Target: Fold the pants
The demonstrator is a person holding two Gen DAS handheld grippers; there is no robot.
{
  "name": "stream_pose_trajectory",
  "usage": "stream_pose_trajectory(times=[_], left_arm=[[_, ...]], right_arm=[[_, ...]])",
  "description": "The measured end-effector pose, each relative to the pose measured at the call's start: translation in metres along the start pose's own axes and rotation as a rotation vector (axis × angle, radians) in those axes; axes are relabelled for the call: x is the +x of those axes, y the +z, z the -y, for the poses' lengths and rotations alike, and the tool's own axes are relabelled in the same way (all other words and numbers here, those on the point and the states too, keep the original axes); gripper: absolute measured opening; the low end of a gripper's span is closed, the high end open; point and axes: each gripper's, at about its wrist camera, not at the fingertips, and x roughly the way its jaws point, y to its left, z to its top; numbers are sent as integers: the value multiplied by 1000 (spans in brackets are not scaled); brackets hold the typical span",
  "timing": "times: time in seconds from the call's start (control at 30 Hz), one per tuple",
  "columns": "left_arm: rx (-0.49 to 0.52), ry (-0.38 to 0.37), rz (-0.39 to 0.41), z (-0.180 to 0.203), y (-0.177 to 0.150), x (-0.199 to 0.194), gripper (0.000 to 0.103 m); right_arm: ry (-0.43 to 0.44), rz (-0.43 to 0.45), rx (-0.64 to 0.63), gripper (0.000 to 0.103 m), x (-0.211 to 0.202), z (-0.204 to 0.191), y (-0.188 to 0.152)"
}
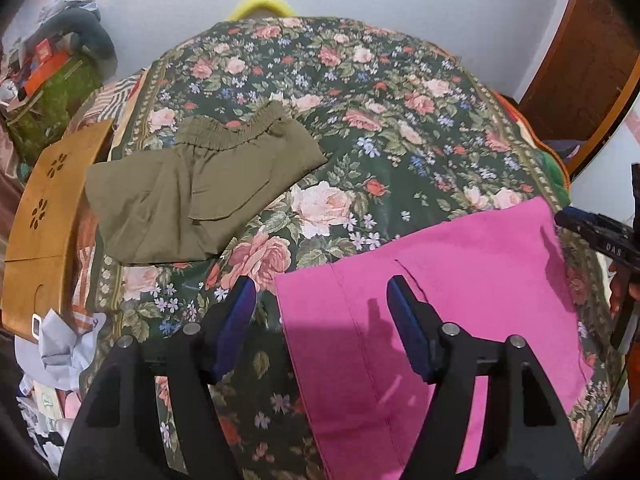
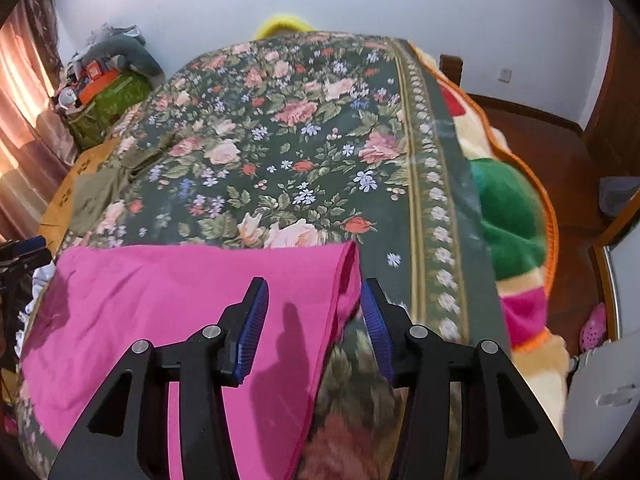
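Note:
Pink pants (image 1: 440, 300) lie flat on the floral bedspread (image 1: 360, 120) at the near edge. My left gripper (image 1: 322, 296) is open above their left edge, with nothing between its blue pads. My right gripper (image 2: 314, 300) is open above the pants' right edge (image 2: 344, 280), where the cloth curls up slightly; the pants (image 2: 160, 300) spread to the left. The right gripper also shows at the right of the left wrist view (image 1: 596, 236). Folded olive pants (image 1: 200, 184) lie further back on the left.
A tan cardboard box (image 1: 44, 216) and crumpled paper (image 1: 64, 344) sit left of the bed. A cluttered green bag (image 1: 48, 100) stands at back left. A fleece blanket (image 2: 512, 216) hangs off the bed's right side above a wooden floor (image 2: 560, 140).

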Motion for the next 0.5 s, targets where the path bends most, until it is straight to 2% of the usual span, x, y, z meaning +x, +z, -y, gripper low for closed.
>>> stream_pose_trajectory(times=[0.17,0.27,0.37,0.43,0.5], left_arm=[[-31,-13,-32,-9,2,22,68],[-54,-55,-46,-14,1,28,68],[-62,-78,-60,-15,-3,34,66],[-65,-94,-76,-14,-5,38,58],[-88,-129,-96,-16,-9,44,58]], right_arm=[[8,14,-7,44,21,0,12],[14,-10,-1,44,32,1,15],[19,-28,5,38,39,2,12],[28,-36,8,28,42,2,11],[18,-31,11,23,43,4,8]])
